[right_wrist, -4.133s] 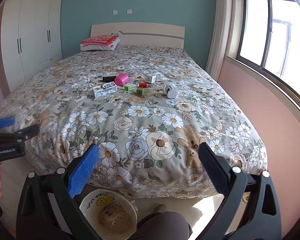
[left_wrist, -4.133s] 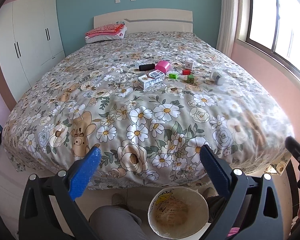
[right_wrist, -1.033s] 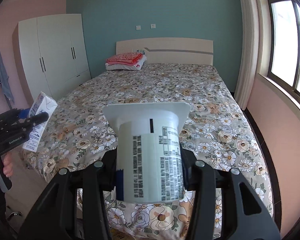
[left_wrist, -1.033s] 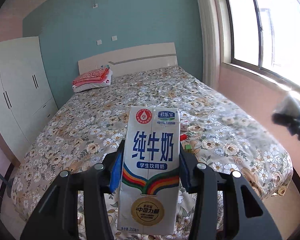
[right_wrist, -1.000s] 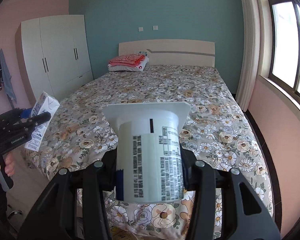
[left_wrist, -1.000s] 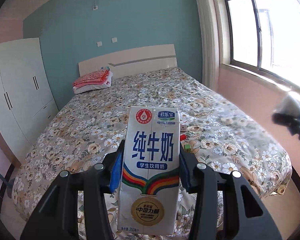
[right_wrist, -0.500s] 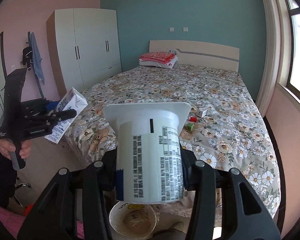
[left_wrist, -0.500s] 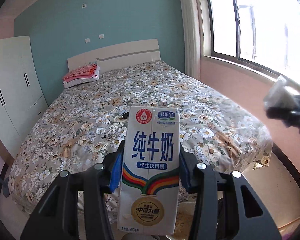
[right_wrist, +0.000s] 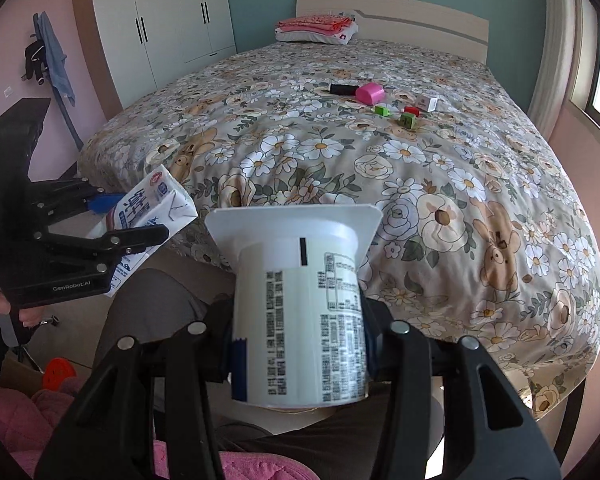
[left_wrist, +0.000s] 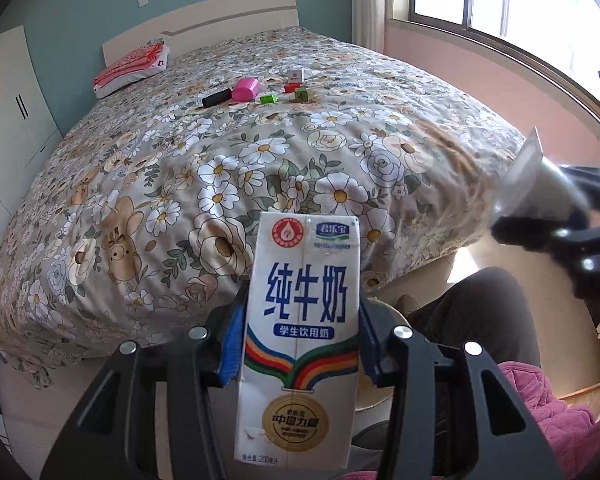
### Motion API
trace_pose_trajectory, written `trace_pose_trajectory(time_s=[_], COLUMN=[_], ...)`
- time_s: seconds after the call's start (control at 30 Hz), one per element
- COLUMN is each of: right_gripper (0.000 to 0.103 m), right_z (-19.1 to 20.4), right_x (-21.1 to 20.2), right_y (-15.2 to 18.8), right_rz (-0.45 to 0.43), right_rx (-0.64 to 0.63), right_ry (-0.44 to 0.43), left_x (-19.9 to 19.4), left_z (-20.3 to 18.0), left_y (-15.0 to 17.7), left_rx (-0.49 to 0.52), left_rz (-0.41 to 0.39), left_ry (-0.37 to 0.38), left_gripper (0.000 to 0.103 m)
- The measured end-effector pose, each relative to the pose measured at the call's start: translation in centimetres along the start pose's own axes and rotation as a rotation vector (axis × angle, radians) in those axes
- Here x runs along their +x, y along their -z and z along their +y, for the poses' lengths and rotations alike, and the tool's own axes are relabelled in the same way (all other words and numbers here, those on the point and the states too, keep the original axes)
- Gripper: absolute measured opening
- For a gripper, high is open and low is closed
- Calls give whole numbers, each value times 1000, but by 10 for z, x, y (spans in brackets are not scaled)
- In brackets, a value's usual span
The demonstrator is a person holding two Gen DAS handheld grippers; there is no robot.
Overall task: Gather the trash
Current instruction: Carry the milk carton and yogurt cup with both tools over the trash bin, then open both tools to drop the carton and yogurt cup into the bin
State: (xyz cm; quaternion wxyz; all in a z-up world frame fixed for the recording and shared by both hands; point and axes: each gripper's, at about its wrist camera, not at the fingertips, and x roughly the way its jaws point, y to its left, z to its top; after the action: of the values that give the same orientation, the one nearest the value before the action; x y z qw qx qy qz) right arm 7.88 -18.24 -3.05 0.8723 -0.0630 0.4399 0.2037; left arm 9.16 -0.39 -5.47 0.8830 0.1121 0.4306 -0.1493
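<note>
My left gripper (left_wrist: 300, 344) is shut on a white milk carton (left_wrist: 300, 336) with blue Chinese lettering, held upright at the foot of the bed. The same carton (right_wrist: 148, 220) and gripper show at the left of the right wrist view. My right gripper (right_wrist: 300, 344) is shut on a white yogurt cup (right_wrist: 300, 312), rim pointing away; it appears blurred at the right of the left wrist view (left_wrist: 532, 184). A pale bin rim (left_wrist: 374, 400) peeks out below the carton, mostly hidden.
The floral bed (right_wrist: 420, 184) fills both views. On it lie a black cylinder (right_wrist: 343, 89), a pink cup (right_wrist: 370, 93), green blocks (right_wrist: 407, 120), a red block (right_wrist: 411, 110) and a small white box (right_wrist: 427, 102). My legs (left_wrist: 480, 312) are below; white wardrobe (right_wrist: 172, 20) stands left.
Both grippers have tilted down and drawn back toward the foot of the bed, still holding the carton and the cup. The bin rim now shows under the carton.
</note>
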Motion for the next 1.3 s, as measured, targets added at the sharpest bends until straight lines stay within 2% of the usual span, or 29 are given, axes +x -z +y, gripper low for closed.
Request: trace_pose_trajectory(time_s=[0.2, 0.3, 0.67, 0.87, 1.07, 1.3], right_gripper=[48, 48, 48, 48, 48, 48], right_z=[11, 11, 7, -2, -5, -11], right_x=[53, 81, 180, 235, 289, 322], right_y=[41, 57, 112, 131, 142, 151], right_rz=[127, 191, 431, 546, 651, 716], right_rx=[7, 12, 59, 99, 134, 166], right_ry=[-20, -21, -50, -50, -30, -22], left_x=[56, 81, 171, 218, 256, 285], left_z=[-10, -14, -30, -28, -24, -18], left_y=[37, 50, 89, 99, 103, 114], left_rx=[-24, -26, -37, -86, -128, -177], left_rz=[135, 186, 391, 487, 548, 624], left_ry=[22, 16, 75, 121, 104, 107], left_gripper=[49, 49, 49, 49, 50, 50])
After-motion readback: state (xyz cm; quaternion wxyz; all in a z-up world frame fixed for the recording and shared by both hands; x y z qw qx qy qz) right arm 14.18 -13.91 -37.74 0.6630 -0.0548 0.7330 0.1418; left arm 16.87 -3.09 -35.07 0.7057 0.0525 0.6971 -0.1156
